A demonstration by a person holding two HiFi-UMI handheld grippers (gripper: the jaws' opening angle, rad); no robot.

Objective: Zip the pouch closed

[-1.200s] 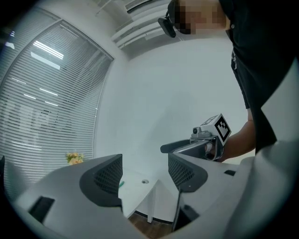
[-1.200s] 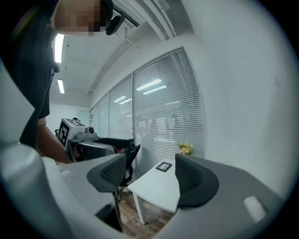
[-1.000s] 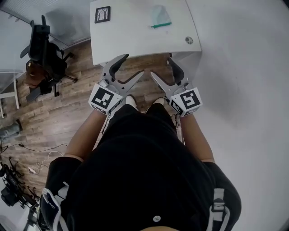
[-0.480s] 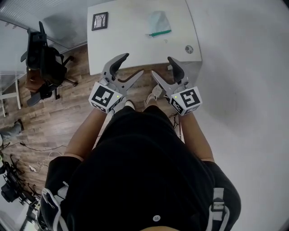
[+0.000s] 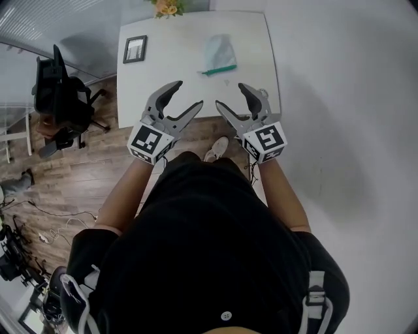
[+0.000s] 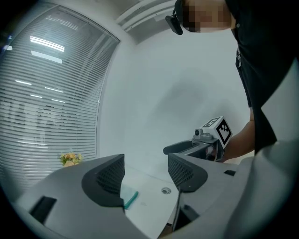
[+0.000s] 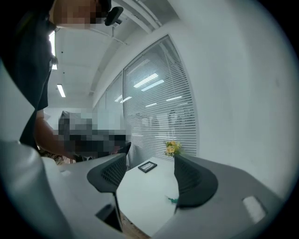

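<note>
A pale translucent pouch (image 5: 219, 52) with a green zip edge lies on the white table (image 5: 170, 78) ahead of me; its green edge also shows in the left gripper view as the pouch (image 6: 129, 198). My left gripper (image 5: 181, 99) hovers open over the table's near edge, nothing between its jaws. My right gripper (image 5: 230, 98) is open too, beside it, short of the pouch and empty. In the right gripper view only a sliver of the pouch (image 7: 172, 200) peeks past the jaw.
A black picture frame (image 5: 134, 49) lies at the table's left, yellow flowers (image 5: 164, 6) at its far edge, a small round disc (image 6: 166, 190) near its right side. An office chair (image 5: 62, 91) stands on the wood floor at left; a white wall is at right.
I have stepped toward the table: it and the pouch have slid nearer, and both open grippers have risen from the floor side to over the table's near edge.
</note>
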